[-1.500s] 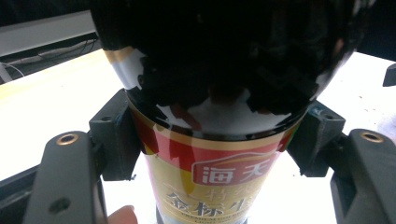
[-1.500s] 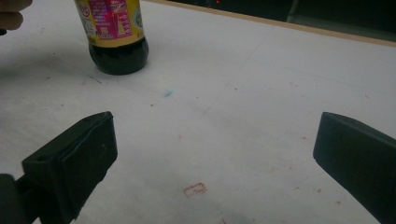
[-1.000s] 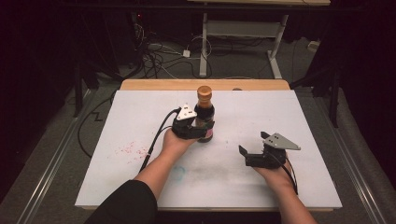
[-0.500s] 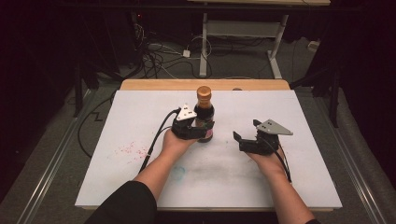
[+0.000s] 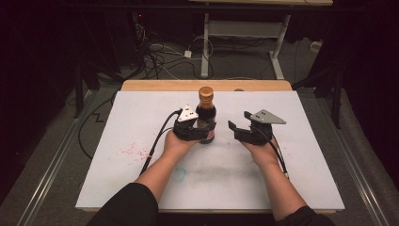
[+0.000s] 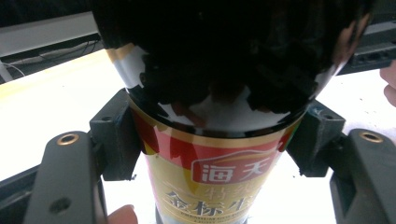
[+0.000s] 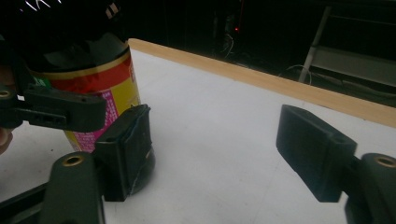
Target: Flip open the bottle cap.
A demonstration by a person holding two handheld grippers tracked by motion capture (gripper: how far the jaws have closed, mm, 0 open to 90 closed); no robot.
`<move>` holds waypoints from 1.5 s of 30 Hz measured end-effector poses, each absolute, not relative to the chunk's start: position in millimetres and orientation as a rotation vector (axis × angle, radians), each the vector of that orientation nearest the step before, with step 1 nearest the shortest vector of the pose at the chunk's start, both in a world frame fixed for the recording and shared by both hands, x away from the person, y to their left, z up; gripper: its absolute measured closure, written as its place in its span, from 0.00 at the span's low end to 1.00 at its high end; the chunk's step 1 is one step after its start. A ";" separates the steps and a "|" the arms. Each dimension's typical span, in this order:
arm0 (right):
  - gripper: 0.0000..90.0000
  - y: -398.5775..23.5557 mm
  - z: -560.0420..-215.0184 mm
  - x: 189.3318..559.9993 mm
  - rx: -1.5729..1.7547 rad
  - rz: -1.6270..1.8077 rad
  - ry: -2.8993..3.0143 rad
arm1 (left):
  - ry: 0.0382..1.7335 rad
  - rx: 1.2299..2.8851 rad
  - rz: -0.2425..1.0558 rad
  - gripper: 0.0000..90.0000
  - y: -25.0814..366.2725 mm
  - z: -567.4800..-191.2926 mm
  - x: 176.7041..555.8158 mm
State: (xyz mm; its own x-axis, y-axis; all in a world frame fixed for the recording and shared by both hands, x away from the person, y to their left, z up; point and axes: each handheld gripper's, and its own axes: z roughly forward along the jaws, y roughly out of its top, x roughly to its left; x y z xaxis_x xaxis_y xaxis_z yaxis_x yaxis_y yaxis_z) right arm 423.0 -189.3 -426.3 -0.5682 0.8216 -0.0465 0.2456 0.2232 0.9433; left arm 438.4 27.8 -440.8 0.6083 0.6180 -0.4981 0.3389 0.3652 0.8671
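A dark sauce bottle (image 5: 206, 115) with an orange-brown cap and a red and gold label stands upright on the white tabletop (image 5: 282, 165). My left gripper (image 5: 205, 133) is shut on its lower body, and in the left gripper view both pads (image 6: 114, 135) press the bottle (image 6: 215, 163) at the label's top edge. My right gripper (image 5: 236, 129) hovers just right of the bottle, pointing at it. Its jaws have just been closing and still stand apart with nothing between them. In the right gripper view the bottle (image 7: 100, 88) sits just beyond the left pad (image 7: 128, 149) of my right gripper (image 7: 219, 154).
The table's wooden strip (image 5: 155, 85) runs along the far edge. Red specks (image 5: 129, 151) and a bluish smudge (image 5: 180, 175) mark the surface at front left. Cables (image 5: 160, 56) and a desk frame (image 5: 235, 33) lie on the dark floor behind.
My right gripper has moved left and slightly up toward the bottle, and its jaws have narrowed. The left gripper and the bottle have stayed put.
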 end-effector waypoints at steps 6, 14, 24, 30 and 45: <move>0.48 -182.2 -420.3 428.6 0.964 1.371 1.943 | 0.960 1.233 0.221 0.32 27.6 -440.8 438.3; 0.73 -172.3 -409.9 432.1 0.917 1.392 1.953 | 0.960 1.237 0.222 0.32 27.8 -440.9 438.5; 0.94 -162.9 -395.6 431.5 0.872 1.430 1.970 | 0.961 1.233 0.222 0.32 27.5 -440.9 438.3; 1.00 -160.3 -385.7 428.9 0.837 1.440 1.970 | 0.961 1.236 0.223 0.32 27.5 -440.9 438.1; 1.00 -147.1 -351.2 416.3 0.721 1.435 2.000 | 0.966 1.236 0.228 0.32 26.9 -440.7 437.6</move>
